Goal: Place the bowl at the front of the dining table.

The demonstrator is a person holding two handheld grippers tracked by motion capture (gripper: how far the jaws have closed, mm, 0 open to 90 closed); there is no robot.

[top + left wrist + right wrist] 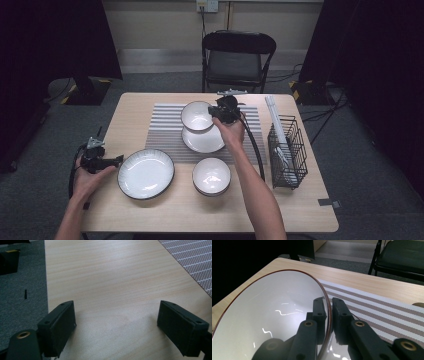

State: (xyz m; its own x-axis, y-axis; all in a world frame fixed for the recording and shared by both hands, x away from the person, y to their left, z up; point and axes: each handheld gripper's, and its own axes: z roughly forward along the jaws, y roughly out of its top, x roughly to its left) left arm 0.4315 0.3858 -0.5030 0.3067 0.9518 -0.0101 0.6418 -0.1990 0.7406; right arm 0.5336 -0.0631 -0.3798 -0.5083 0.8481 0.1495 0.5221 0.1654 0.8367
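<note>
Over striped mat (pixel 170 125), right gripper (pixel 218 113) clamped on bowl (pixel 196 115) rim.

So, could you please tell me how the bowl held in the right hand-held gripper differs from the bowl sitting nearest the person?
The held bowl is clamped by its rim in the right hand-held gripper; the near bowl is touched by nothing. The held bowl is over the striped mat, beside a small plate; the near bowl rests on bare table. Both are white inside with dark rims and look similar in size.
</note>
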